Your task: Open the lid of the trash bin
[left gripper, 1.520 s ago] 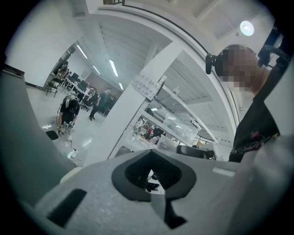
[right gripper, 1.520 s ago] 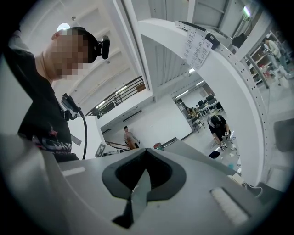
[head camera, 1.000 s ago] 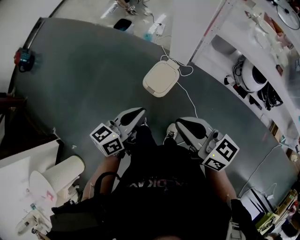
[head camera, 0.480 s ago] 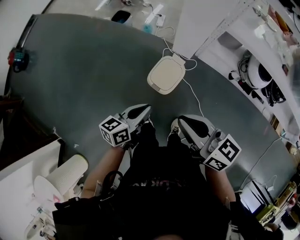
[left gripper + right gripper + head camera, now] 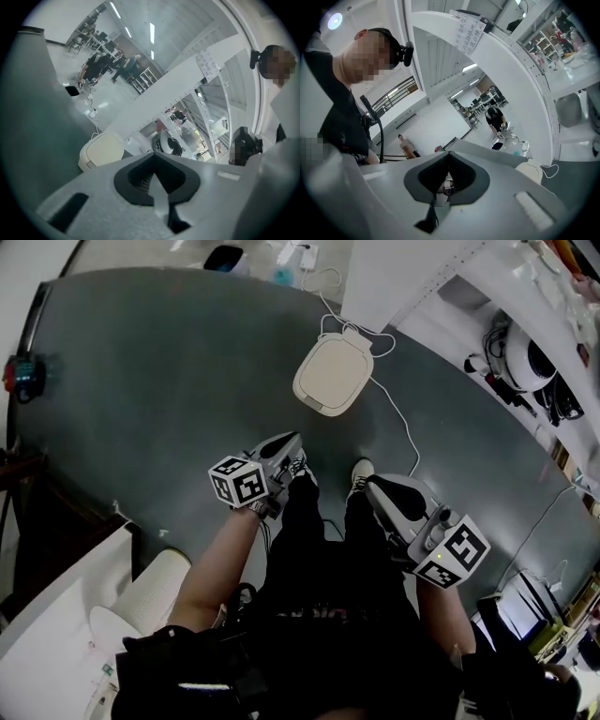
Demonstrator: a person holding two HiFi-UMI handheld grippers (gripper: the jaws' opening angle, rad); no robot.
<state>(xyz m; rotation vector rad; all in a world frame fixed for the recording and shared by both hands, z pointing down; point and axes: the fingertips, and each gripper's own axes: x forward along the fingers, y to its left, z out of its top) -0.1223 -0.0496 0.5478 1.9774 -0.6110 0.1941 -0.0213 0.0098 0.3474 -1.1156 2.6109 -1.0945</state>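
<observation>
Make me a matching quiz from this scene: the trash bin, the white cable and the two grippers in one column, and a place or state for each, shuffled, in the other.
Column one:
1. trash bin
2. white cable
3. left gripper
4. right gripper

Column two:
A. closed and empty, at the head view's right
B. cream lid down
C. closed and empty, at the head view's left
D. trails from the bin across the grey floor

Pairs: 1-B, 2-D, 3-C, 4-A

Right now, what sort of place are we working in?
Probably a robotics lab or workshop: white shelving packed with equipment, a loose cable trailing over the grey floor past the trash bin, and rows of desks beyond.
</observation>
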